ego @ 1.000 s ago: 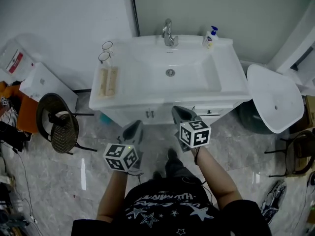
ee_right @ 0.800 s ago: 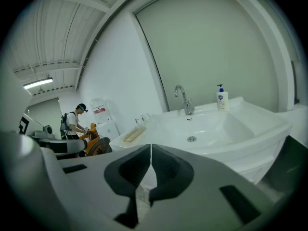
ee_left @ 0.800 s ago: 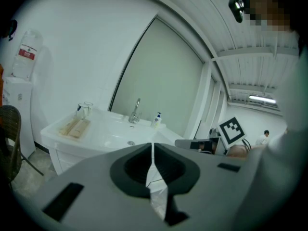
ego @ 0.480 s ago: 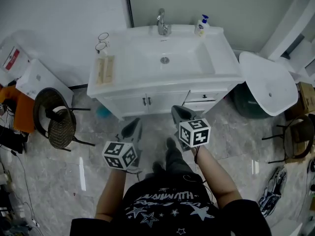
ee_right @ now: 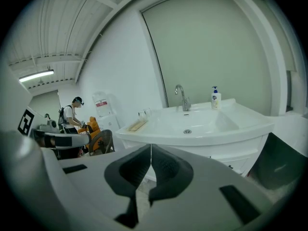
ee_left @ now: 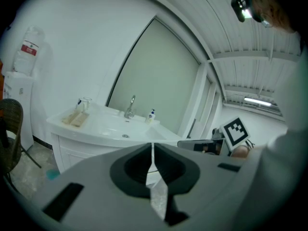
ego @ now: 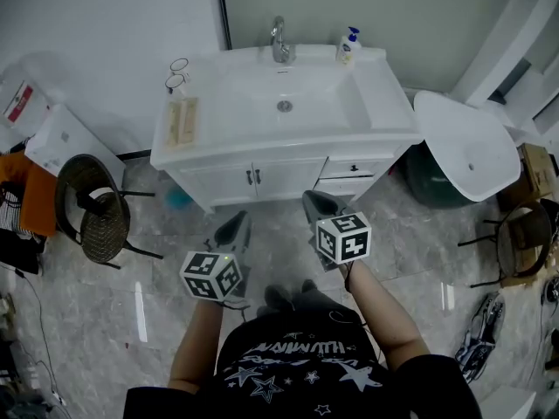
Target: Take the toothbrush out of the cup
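Note:
Two clear glass cups [ego: 177, 72] stand at the back left corner of the white sink counter [ego: 384, 116]; in the left gripper view the cups [ee_left: 83, 103] are small and far, as are the cups [ee_right: 143, 113] in the right gripper view. I cannot make out a toothbrush in them at this distance. My left gripper [ego: 238, 223] and right gripper [ego: 313, 199] hang side by side over the floor in front of the vanity, well short of it. The left gripper [ee_left: 152, 146] is shut with nothing in it. The right gripper [ee_right: 151, 148] is also shut and holds nothing.
A tan mat [ego: 183, 120] lies on the counter in front of the cups. The faucet [ego: 279, 40] and a soap bottle [ego: 348, 45] stand at the back. A dark wicker chair [ego: 92, 221] is at the left, a white oval basin [ego: 467, 155] at the right. A person [ee_right: 74, 115] stands far off.
In the head view the vanity has slid up and to the left and looks smaller, so I stand further back from it. Both grippers stay shut and level with each other.

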`<state>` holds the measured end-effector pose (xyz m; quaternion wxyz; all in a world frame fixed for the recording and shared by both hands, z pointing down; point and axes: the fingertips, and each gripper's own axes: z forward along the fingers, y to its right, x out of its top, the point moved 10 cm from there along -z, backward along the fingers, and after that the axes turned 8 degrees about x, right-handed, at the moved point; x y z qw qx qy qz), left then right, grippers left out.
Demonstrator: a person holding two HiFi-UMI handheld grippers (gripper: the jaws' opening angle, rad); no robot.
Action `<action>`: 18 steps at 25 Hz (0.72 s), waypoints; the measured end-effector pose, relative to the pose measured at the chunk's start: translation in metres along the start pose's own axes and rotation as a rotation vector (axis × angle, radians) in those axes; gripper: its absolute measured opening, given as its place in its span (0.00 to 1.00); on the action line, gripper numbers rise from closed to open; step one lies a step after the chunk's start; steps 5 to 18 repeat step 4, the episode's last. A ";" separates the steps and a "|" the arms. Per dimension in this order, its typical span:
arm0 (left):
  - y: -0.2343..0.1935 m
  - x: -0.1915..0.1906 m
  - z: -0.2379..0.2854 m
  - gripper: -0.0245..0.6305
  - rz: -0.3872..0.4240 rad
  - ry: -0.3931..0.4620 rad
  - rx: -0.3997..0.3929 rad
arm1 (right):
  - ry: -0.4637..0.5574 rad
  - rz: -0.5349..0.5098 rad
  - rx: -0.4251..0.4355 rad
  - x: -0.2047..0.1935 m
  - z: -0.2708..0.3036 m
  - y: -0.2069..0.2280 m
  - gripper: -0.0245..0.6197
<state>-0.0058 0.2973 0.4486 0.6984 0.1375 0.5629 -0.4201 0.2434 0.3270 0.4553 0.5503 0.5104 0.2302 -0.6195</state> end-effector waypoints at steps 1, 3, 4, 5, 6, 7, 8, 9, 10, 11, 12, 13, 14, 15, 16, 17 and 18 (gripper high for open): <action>0.003 0.000 0.000 0.08 -0.003 0.002 0.001 | 0.000 -0.005 0.003 0.001 -0.002 0.001 0.06; 0.009 0.002 0.002 0.08 -0.002 0.006 0.001 | 0.002 -0.017 0.013 0.005 -0.004 0.004 0.06; 0.012 0.004 0.003 0.08 0.000 0.008 0.000 | 0.002 -0.023 0.019 0.007 -0.005 0.005 0.06; 0.012 0.004 0.003 0.08 0.000 0.008 0.000 | 0.002 -0.023 0.019 0.007 -0.005 0.005 0.06; 0.012 0.004 0.003 0.08 0.000 0.008 0.000 | 0.002 -0.023 0.019 0.007 -0.005 0.005 0.06; 0.012 0.004 0.003 0.08 0.000 0.008 0.000 | 0.002 -0.023 0.019 0.007 -0.005 0.005 0.06; 0.012 0.004 0.003 0.08 0.000 0.008 0.000 | 0.002 -0.023 0.019 0.007 -0.005 0.005 0.06; 0.012 0.004 0.003 0.08 0.000 0.008 0.000 | 0.002 -0.023 0.019 0.007 -0.005 0.005 0.06; 0.012 0.004 0.003 0.08 0.000 0.008 0.000 | 0.002 -0.023 0.019 0.007 -0.005 0.005 0.06; 0.012 0.004 0.003 0.08 0.000 0.008 0.000 | 0.002 -0.023 0.019 0.007 -0.005 0.005 0.06; 0.012 0.004 0.003 0.08 0.000 0.008 0.000 | 0.002 -0.023 0.019 0.007 -0.005 0.005 0.06; 0.012 0.004 0.003 0.08 0.000 0.008 0.000 | 0.002 -0.023 0.019 0.007 -0.005 0.005 0.06; 0.012 0.004 0.003 0.08 0.000 0.008 0.000 | 0.002 -0.023 0.019 0.007 -0.005 0.005 0.06; 0.012 0.004 0.003 0.08 0.000 0.008 0.000 | 0.002 -0.023 0.019 0.007 -0.005 0.005 0.06; 0.012 0.004 0.003 0.08 0.000 0.008 0.000 | 0.002 -0.023 0.019 0.007 -0.005 0.005 0.06; 0.012 0.004 0.003 0.08 0.000 0.008 0.000 | 0.002 -0.023 0.019 0.007 -0.005 0.005 0.06; 0.012 0.004 0.003 0.08 0.000 0.008 0.000 | 0.002 -0.023 0.019 0.007 -0.005 0.005 0.06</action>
